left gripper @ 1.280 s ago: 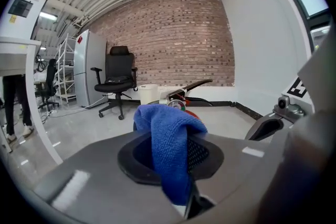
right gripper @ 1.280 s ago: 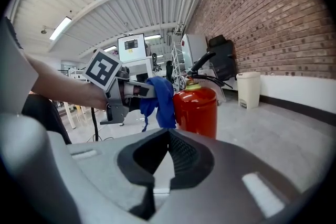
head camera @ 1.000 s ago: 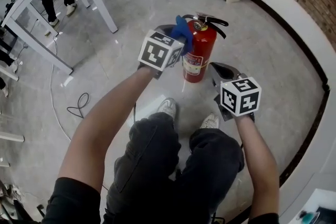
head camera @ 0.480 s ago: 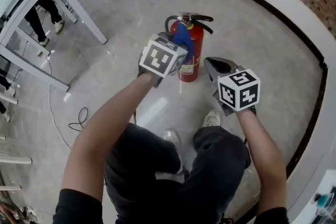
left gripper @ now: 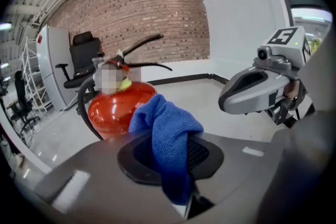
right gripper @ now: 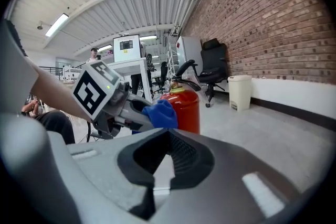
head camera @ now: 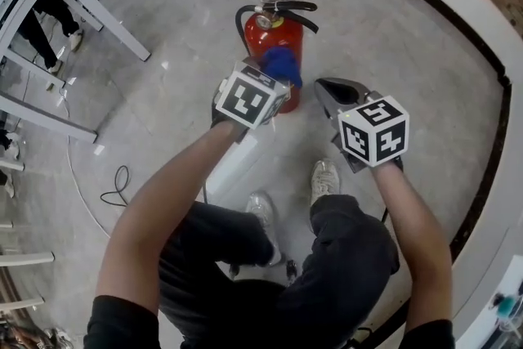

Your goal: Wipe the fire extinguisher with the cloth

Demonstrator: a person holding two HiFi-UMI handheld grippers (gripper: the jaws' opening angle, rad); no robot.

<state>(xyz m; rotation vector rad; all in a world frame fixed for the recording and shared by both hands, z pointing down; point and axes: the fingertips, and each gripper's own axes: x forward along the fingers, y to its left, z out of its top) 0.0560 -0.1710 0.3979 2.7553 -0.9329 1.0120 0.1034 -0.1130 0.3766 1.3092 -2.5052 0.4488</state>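
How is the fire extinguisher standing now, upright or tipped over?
Upright. In the right gripper view the fire extinguisher stands vertical on the floor, with its black handle on top.

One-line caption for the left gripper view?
Left tongs grip a blue cloth in front of the red extinguisher.

Bright overhead strip lighting, fisheye-warped edges

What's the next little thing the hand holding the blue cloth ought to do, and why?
Likely press the blue cloth onto the red shell of the fire extinguisher and stroke downward: the left gripper is shut on the cloth, right in front of the shell, though contact is unclear.
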